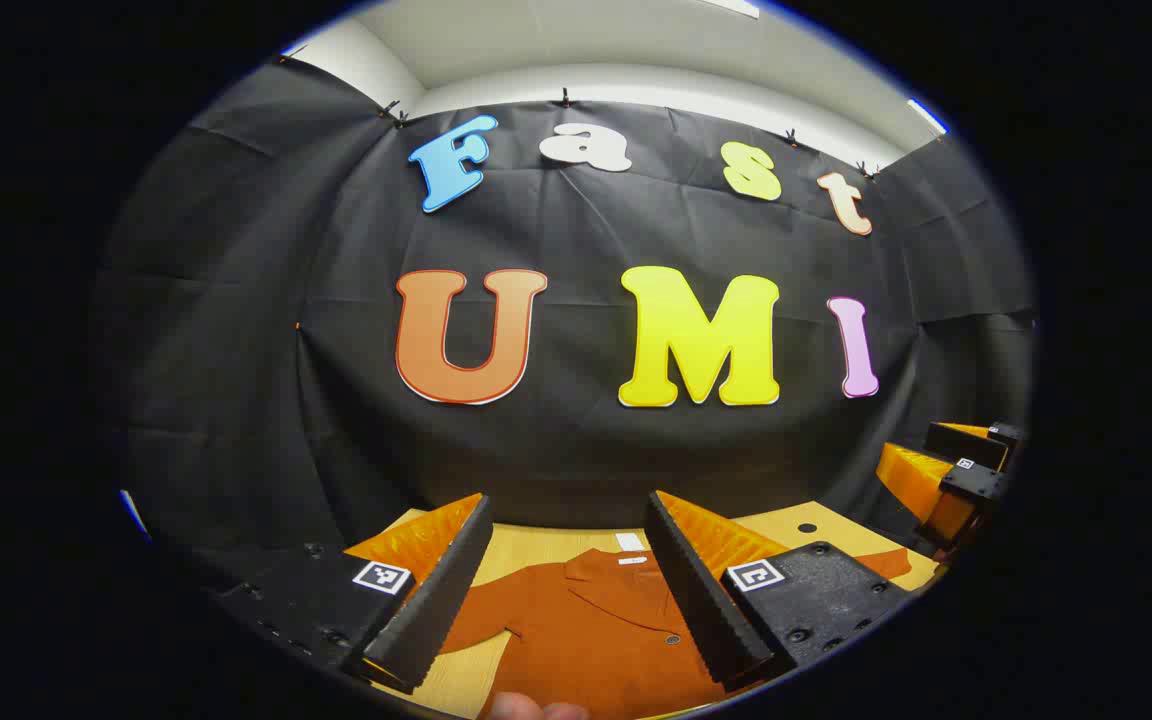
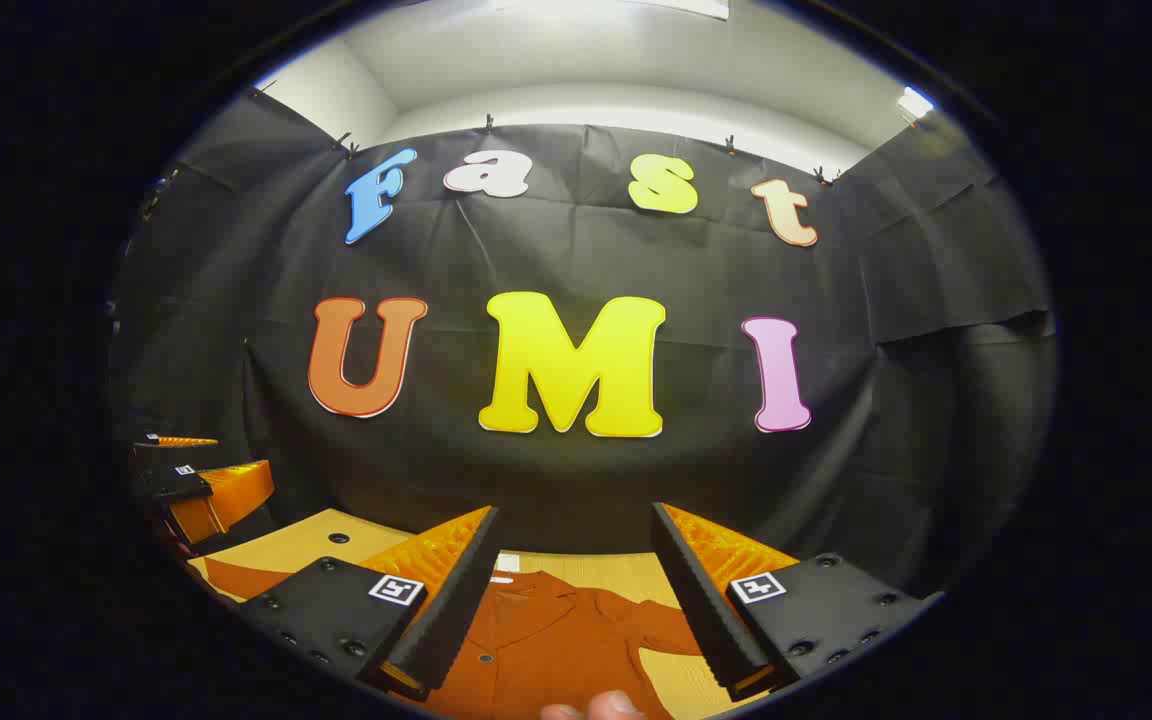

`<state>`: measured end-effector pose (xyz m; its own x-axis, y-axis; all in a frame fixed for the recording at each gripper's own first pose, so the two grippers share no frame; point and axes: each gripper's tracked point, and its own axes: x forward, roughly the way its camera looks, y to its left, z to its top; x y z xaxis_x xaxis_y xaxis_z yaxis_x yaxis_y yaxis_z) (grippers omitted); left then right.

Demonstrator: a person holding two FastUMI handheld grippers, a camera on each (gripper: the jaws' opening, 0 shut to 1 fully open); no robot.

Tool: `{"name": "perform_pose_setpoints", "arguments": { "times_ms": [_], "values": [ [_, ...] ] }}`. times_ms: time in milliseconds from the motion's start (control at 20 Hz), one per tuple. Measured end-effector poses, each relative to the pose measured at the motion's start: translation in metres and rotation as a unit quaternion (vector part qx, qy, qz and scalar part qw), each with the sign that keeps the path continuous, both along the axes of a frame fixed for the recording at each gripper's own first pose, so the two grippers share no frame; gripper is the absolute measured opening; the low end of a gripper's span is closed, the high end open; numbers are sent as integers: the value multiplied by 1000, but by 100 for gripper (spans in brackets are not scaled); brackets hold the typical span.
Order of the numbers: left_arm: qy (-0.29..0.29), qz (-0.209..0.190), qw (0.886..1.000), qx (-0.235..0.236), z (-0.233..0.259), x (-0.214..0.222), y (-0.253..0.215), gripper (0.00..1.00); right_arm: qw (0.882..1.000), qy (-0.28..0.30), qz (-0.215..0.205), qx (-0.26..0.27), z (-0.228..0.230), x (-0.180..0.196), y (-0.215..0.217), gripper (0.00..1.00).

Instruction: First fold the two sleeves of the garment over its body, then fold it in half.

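Garment (image 1: 586,630) lies flat, sleeves spread, on the wooden table (image 1: 536,545) below both raised grippers, left gripper (image 1: 566,590) and right gripper (image 2: 571,600) each gaping wide and empty; judged light, limp, non-slippery cloth, best pinched at sleeve cuffs.

From my left gripper view, the garment (image 1: 591,625) is cut off at the bottom edge, its sleeves hidden behind my own jaws. The other gripper (image 1: 966,470) is cropped at the right edge, so I cannot judge its jaws. A fingertip (image 2: 601,708) barely shows.
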<state>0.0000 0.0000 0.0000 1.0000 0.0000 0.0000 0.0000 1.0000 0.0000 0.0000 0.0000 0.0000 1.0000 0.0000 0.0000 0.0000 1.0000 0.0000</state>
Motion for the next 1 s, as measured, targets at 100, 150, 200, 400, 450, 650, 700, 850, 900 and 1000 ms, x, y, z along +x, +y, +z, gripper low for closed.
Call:
{"name": "perform_pose_setpoints", "arguments": {
  "times_ms": [100, 150, 200, 400, 450, 650, 700, 850, 900, 1000],
  "values": [
    [3, -1, 1000, -1, -2, 2, -3, 99, 1000, 0, 1, 1, 0, 3, -1, 95],
    [2, -1, 1000, -1, 0, 1, -4, 99, 1000, 1, 1, 0, -1, 4, -2, 95],
    [1, -1, 1000, -1, 0, 2, -7, 99, 1000, 0, 3, 1, -1, 5, -3, 95],
    [-5, -4, 1000, -3, 3, 5, -16, 99, 1000, 1, 1, -3, -2, 7, -9, 95],
    [-6, -5, 1000, -4, 4, 6, -17, 99, 1000, 2, 1, -1, -4, 8, -10, 95],
    [-7, -3, 1000, 0, 5, 12, -23, 99, 1000, 1, -1, 0, -4, 12, -17, 95],
    [-8, -4, 1000, 0, 6, 12, -24, 99, 1000, 0, 0, -1, -2, 14, -17, 95],
    [-12, -2, 1000, 5, 8, 15, -28, 99, 1000, -4, 2, 1, 1, 18, -20, 95],
    [-13, -1, 1000, 5, 8, 14, -28, 99, 1000, -5, 3, 1, 3, 19, -20, 95],
    [-15, 2, 1000, 5, 10, 16, -29, 99, 1000, -7, 3, -1, 3, 21, -21, 95]
  ]
}}
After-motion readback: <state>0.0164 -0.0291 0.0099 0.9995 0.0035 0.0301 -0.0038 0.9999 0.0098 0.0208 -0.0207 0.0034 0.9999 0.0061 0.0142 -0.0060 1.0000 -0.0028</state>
